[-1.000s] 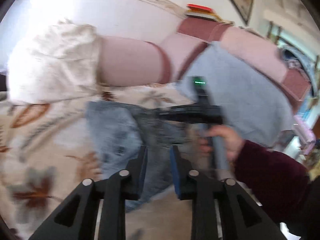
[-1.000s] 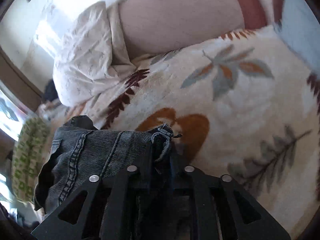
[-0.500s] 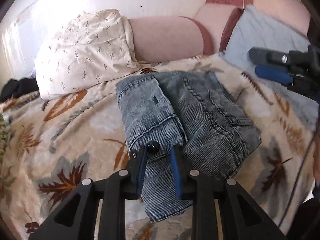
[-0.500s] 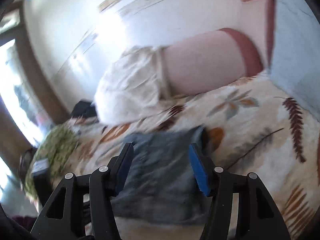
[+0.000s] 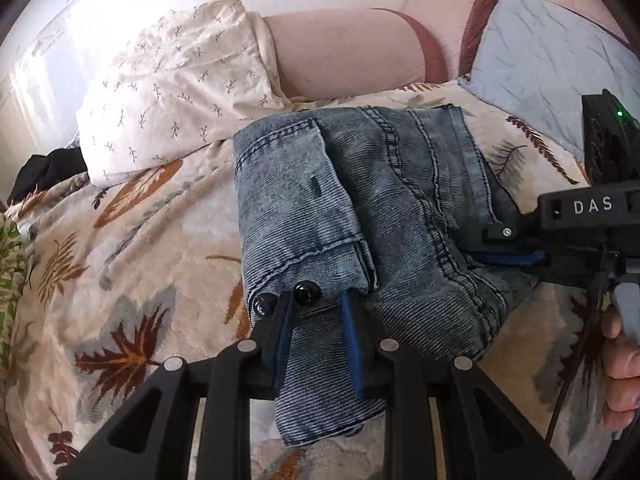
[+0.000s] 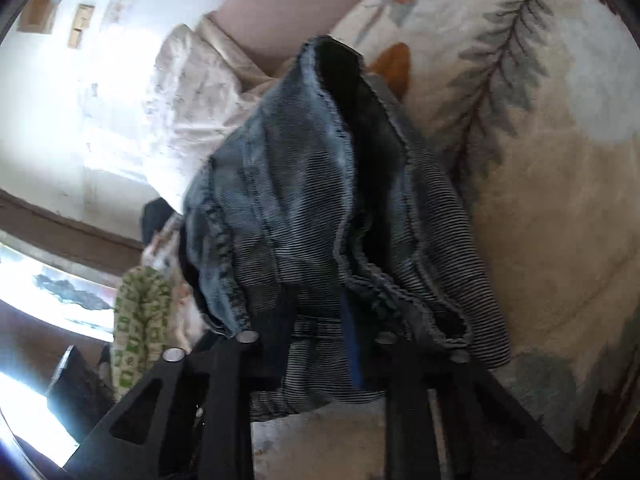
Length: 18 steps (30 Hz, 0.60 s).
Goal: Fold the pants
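Faded blue jeans [image 5: 360, 216] lie folded in a compact bundle on the leaf-patterned blanket [image 5: 120, 280]. My left gripper [image 5: 318, 320] hangs over the near edge of the bundle by two dark buttons [image 5: 284, 298], its jaws a narrow gap apart with denim showing between them. My right gripper [image 5: 508, 258] reaches in from the right at the bundle's right edge. In the right wrist view the jeans [image 6: 320, 200] fill the middle, and the right gripper [image 6: 316, 320] has denim folds between its jaws.
A white sprigged pillow [image 5: 172, 92] and a pink bolster [image 5: 344, 52] lie behind the jeans. A pale blue pillow [image 5: 552, 52] is at the right. A dark garment [image 5: 44, 172] and green patterned cloth [image 5: 8, 272] lie at the left edge.
The right gripper let go of the denim, swung away open, then came back to the bundle's right edge. The left gripper moved closer over the near edge of the jeans.
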### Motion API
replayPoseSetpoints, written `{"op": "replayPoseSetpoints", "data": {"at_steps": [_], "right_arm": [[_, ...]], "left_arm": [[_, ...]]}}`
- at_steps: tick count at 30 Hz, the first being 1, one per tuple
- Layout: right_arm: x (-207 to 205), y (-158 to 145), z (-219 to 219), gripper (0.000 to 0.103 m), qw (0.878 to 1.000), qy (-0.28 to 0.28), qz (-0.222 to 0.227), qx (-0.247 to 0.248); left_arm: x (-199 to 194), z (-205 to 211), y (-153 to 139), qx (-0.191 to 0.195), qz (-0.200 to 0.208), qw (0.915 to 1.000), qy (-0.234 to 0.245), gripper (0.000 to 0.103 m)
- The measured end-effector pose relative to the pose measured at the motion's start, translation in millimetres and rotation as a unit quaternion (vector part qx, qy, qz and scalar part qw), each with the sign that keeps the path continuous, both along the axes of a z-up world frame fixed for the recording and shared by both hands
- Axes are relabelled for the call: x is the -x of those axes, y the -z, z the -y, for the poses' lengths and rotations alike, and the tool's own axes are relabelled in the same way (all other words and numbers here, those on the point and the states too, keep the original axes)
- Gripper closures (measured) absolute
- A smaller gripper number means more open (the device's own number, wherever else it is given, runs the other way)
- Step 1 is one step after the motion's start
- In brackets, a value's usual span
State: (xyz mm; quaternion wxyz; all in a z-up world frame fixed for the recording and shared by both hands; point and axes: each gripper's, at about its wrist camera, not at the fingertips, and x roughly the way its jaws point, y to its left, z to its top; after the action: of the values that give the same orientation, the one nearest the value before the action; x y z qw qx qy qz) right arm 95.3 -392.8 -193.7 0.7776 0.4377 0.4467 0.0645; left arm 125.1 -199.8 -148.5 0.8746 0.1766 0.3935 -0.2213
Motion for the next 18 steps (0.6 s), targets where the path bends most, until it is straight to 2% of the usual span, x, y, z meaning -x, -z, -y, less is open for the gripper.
{"op": "replayPoseSetpoints", "data": {"at_steps": [1, 3, 4, 8, 14, 16, 18], "right_arm": [[-1.4, 0.8, -0.1, 0.093, 1.000, -0.001, -0.005, 0.001], [-4.3, 1.1, -0.2, 0.102, 1.000, -0.004, -0.017, 0.012], [-4.5, 0.5, -0.5, 0.103, 1.000, -0.007, -0.020, 0.019], [-6.7, 3.2, 0.1, 0.103, 0.999, -0.008, -0.029, 0.027], [-12.2, -4.0, -9.1, 0.103, 0.997, -0.019, -0.029, 0.068], [-13.8, -10.6, -8.7, 0.097, 0.997, -0.020, -0.030, 0.064], [-14.8, -27.6, -12.5, 0.092, 0.995, -0.028, -0.018, 0.090]], "left_arm": [[-1.5, 1.1, 2.0, -0.001, 0.002, 1.0000, -0.003, 0.076], [-2.2, 3.8, 4.5, -0.005, 0.006, 0.9999, -0.009, 0.076], [-1.9, 5.3, 5.1, -0.009, 0.010, 0.9999, -0.011, 0.076], [-0.7, 9.4, 8.2, -0.018, 0.025, 0.9994, -0.019, 0.076], [4.4, 8.4, 0.0, -0.018, 0.034, 0.9990, -0.025, 0.076], [5.0, 5.9, -8.8, -0.016, 0.028, 0.9992, -0.023, 0.075], [6.0, -0.8, -24.9, 0.002, 0.030, 0.9994, -0.017, 0.070]]}}
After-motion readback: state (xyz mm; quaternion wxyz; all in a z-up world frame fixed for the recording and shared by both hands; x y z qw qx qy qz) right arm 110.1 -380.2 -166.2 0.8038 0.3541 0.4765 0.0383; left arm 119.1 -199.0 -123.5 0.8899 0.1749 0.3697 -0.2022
